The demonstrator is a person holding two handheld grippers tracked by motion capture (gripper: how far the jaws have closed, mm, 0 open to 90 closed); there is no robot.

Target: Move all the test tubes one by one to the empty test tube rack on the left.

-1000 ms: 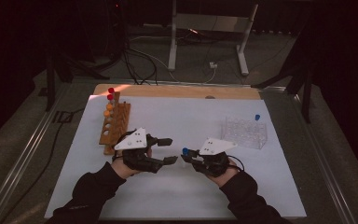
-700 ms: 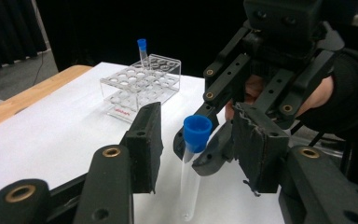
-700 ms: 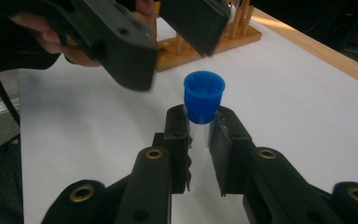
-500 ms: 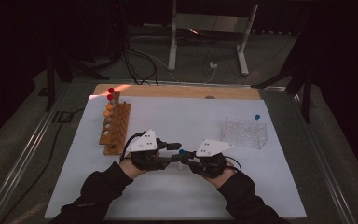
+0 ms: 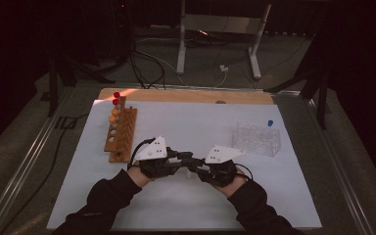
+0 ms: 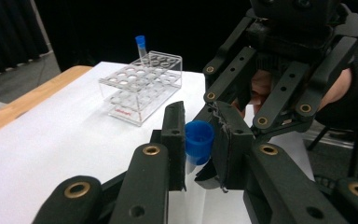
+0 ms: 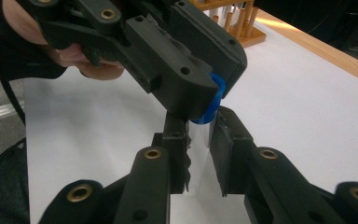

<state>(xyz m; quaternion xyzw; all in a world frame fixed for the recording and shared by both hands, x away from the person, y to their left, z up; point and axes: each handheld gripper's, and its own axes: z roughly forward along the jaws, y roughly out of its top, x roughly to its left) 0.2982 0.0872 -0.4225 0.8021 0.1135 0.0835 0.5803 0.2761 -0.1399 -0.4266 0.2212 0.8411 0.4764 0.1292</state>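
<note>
White table (image 5: pixel 284 196), near its front edge: my left gripper (image 6: pixel 199 140) has just closed on the blue cap (image 6: pixel 199 138); my right gripper (image 7: pixel 199 140) holds the clear tube (image 7: pixel 198 135), its jaws just loosening.

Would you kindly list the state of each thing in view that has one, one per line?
Left gripper: jaws just closing, shut on the blue cap of the tube.
Right gripper: jaws just opening slightly, clear body of the tube between them.
Blue-capped tube: capped, held off the table between both grippers.
Clear rack: upright, one blue-capped tube standing in a far corner.
Wooden rack: upright, red- and orange-capped tubes at its far end.
</note>
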